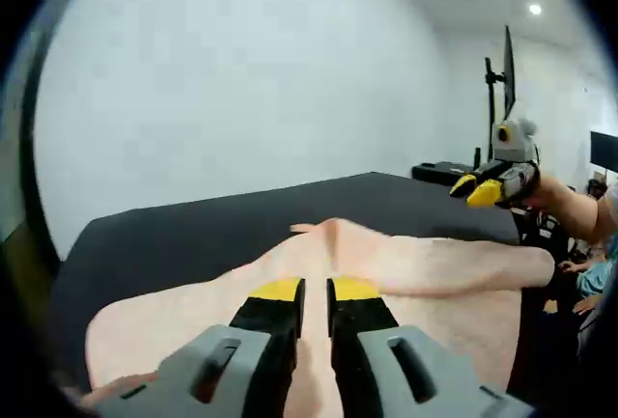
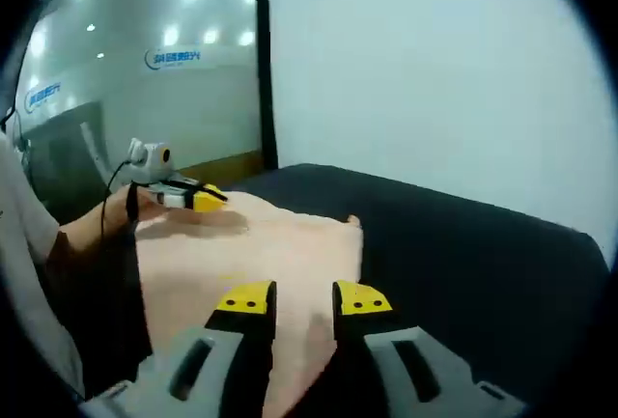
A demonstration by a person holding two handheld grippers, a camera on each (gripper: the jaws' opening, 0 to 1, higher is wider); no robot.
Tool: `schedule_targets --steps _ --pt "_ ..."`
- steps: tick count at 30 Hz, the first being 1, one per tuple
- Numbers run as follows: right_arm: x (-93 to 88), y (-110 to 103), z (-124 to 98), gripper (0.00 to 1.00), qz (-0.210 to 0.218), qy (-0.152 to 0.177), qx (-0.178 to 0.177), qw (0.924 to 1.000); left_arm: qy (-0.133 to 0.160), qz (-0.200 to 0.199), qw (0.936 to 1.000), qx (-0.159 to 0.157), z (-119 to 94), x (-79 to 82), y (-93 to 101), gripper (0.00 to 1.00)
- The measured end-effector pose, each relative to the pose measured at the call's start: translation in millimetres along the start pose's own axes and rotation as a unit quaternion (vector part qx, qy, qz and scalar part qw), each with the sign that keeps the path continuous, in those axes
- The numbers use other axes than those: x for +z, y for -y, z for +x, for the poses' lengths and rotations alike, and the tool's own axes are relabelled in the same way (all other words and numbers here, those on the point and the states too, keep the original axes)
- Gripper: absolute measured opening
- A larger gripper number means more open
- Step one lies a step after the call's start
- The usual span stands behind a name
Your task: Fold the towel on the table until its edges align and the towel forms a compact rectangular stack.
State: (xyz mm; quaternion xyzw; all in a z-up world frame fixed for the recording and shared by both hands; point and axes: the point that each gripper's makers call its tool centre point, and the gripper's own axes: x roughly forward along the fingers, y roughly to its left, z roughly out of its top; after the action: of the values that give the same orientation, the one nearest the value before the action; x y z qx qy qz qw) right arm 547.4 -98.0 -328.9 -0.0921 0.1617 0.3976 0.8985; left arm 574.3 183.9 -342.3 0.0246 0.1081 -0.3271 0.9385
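The towel [image 1: 386, 273] is a pale peach cloth spread over the dark table [image 1: 193, 235], filling the lower middle of the left gripper view and the lower left centre of the right gripper view [image 2: 251, 254]. It looks thin, soft and light: it lies limp with a raised ridge running across it in the left gripper view, so it should drape and sag from any pinch and slide easily on the table cover. By my judgement the best hold is at corners or along an edge, both tongs pinching the same side so the fold carries over evenly.

The left gripper [image 1: 316, 290] has its jaws nearly together, a narrow slit between the yellow tips, right over the towel; whether cloth is pinched in that slit I cannot tell. The right gripper [image 2: 304, 297] stands clearly apart at the tips, hovering above the towel's near part with nothing between the jaws.

The left gripper view shows the ridge and the towel's far edge toward the upper right, where the right gripper [image 1: 483, 189] appears. The right gripper view shows the towel's corner [image 2: 352, 220] at centre and the left gripper [image 2: 198, 198] at the towel's upper left edge, held by a hand [image 2: 121, 208]
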Motion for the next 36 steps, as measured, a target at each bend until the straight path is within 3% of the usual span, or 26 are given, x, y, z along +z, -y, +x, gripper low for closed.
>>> schedule_targets --steps 1,2,4,6,7,8,10,11,13,14,15,16,19,22,24,32,36 --pt "-9.0 -0.6 10.7 0.21 -0.006 -0.018 0.023 0.9996 0.004 -0.008 0.9999 0.012 -4.9 0.8 -12.4 0.09" --pt "-20.9 6.3 23.4 0.23 0.026 -0.041 0.038 0.9981 0.022 -0.004 0.9996 0.019 -11.3 5.6 -29.1 0.08" --pt "-27.9 15.7 47.3 0.30 0.049 -0.040 0.058 0.9963 0.059 -0.016 0.9978 0.025 -19.7 9.4 -45.1 0.08" --pt "-33.1 22.6 62.9 0.30 0.057 -0.042 0.063 0.9955 0.079 -0.042 0.9960 0.001 -25.2 4.8 -40.9 0.08" --pt "-35.4 23.4 68.9 0.30 0.063 -0.044 0.069 0.9946 0.081 -0.038 0.9960 0.000 -26.7 0.4 -41.8 0.08" --pt "-48.1 22.3 74.2 0.30 0.069 -0.073 0.066 0.9928 0.083 -0.032 0.9961 0.003 -27.2 -6.4 -41.8 0.08" --pt "-55.4 24.3 82.9 0.29 0.064 -0.076 0.071 0.9925 0.086 -0.027 0.9958 0.014 -27.2 -17.9 -43.2 0.08" --pt "-63.6 -0.6 76.9 0.28 0.083 -0.090 0.091 0.9882 0.094 -0.041 0.9945 0.023 -27.5 -20.3 -47.4 0.08" --pt "-50.8 -15.3 72.2 0.17 0.087 -0.052 0.121 0.9874 0.097 -0.043 0.9940 0.028 -27.9 -23.5 -50.2 0.08" --pt "-50.3 -13.5 71.3 0.15 0.085 -0.052 0.110 0.9889 0.092 -0.030 0.9947 0.033 -29.9 -20.1 -50.7 0.08" --pt "-49.4 -6.2 70.9 0.10 0.086 -0.058 0.097 0.9899 0.129 -0.038 0.9906 0.024 -32.6 -7.4 -48.5 0.08" --pt "-48.7 -5.1 69.8 0.08 0.076 -0.055 0.091 0.9913 0.137 -0.044 0.9895 0.015 -32.9 -4.9 -45.7 0.08" --pt "-39.5 -3.3 62.6 0.07 0.084 -0.043 0.079 0.9924 0.107 -0.024 0.9937 0.021 -28.5 -15.2 -44.6 0.08" --pt "-29.5 10.9 49.7 0.07 0.087 -0.023 0.044 0.9949 0.112 -0.025 0.9932 0.014 -29.5 -13.0 -42.6 0.08" --pt "-26.1 15.0 36.8 0.06 0.092 -0.017 0.044 0.9946 0.116 -0.027 0.9928 0.012 -30.4 -12.1 -41.0 0.08" --pt "-27.9 122.2 3.9 0.05 0.107 -0.020 -0.018 0.9939 0.116 -0.026 0.9927 0.021 -31.1 -12.6 -42.4 0.08" --pt "-49.4 181.8 -14.6 0.05 0.113 -0.049 -0.075 0.9895 0.111 -0.016 0.9933 0.026 -30.3 -14.0 -42.3 0.08"
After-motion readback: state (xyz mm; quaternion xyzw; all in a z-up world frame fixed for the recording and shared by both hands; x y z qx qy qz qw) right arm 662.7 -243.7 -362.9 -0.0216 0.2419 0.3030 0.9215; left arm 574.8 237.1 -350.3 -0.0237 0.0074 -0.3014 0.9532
